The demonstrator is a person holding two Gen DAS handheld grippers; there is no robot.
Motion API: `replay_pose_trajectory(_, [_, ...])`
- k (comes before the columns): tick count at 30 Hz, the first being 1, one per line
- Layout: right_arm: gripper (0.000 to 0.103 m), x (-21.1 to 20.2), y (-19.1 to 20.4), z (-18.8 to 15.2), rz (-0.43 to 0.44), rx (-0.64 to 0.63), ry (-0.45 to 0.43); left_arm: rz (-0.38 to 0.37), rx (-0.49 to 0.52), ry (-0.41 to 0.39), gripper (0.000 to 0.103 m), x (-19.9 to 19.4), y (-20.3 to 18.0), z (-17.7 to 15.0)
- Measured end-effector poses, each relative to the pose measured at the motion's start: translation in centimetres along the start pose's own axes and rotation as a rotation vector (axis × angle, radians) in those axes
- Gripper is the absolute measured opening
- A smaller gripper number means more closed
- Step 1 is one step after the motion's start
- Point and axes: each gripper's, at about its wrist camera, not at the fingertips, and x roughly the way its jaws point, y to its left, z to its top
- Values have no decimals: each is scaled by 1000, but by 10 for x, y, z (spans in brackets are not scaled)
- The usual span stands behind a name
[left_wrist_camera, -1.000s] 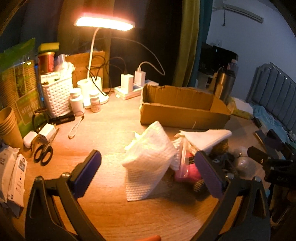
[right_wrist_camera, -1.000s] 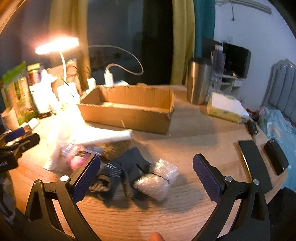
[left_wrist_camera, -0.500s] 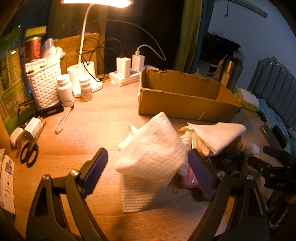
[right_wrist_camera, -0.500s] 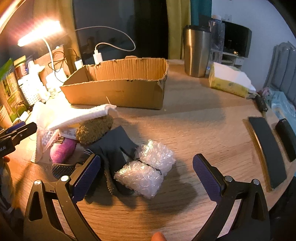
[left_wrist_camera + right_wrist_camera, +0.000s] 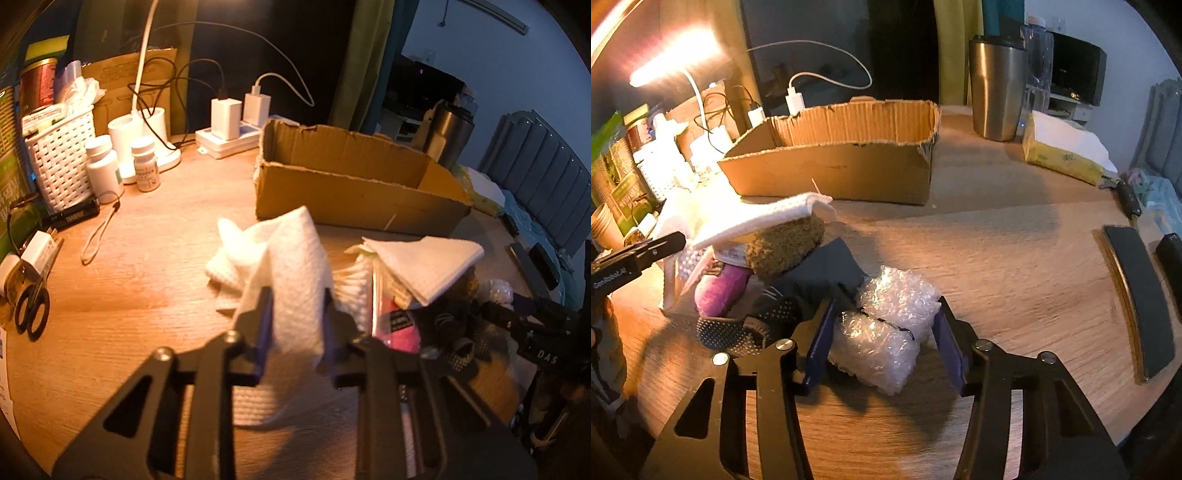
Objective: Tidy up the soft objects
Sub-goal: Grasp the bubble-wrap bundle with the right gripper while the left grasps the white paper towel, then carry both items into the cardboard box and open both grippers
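**Both grippers closing on soft items beside the cardboard box**

The left gripper [image 5: 297,317] has its jaws drawn narrow and still closing, with the white paper towel [image 5: 288,266] pinched between the pads; the sheet stands crumpled up from the wooden worktop [image 5: 147,295] and spills out above and below the fingers. Just to its right lies a heap of soft things: a folded white cloth [image 5: 424,262] on top, a pink item [image 5: 402,336] under it, and dark fabric that is hard to make out.

The right gripper [image 5: 882,332] is about half open and closing, its jaws on either side of the bubble wrap bundle [image 5: 886,328], which lies on the worktop bound by a dark band. The left pad sits against the bundle; whether the right pad presses on it is unclear. Just left of the bundle lie a dark glove [image 5: 820,273], a brown fuzzy item [image 5: 783,247] and a purple plush piece [image 5: 720,288], under the folded white cloth.

The open cardboard box [image 5: 831,162] stands behind the heap, apart from it. Its inside is mostly hidden by the near wall. A steel tumbler [image 5: 997,96] and a tissue pack [image 5: 1063,155] stand to the box's right.
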Motion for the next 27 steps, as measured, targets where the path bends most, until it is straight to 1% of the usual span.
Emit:
replay_pose_trajectory(1, [53, -3, 0, 1, 0, -2, -8, -1, 0, 0, 12, 0, 1, 0])
replay_pose_trajectory(3, [52, -7, 1, 4, -3, -8, -22, -7, 3, -6, 10, -2, 2, 0])
replay_pose_trajectory(10, [52, -28, 4, 20, -12, -18, -85, -19, -4, -55, 9, -21, 7, 10])
replay_pose_trajectory(16, [52, -42, 1, 35, -16, -18, -143, -33, 2, -109, 9, -39, 7, 28])
replay_pose_trajectory(27, [52, -50, -12, 66, -14, -22, -218, -67, 39, -173, 9, -51, -11, 68])
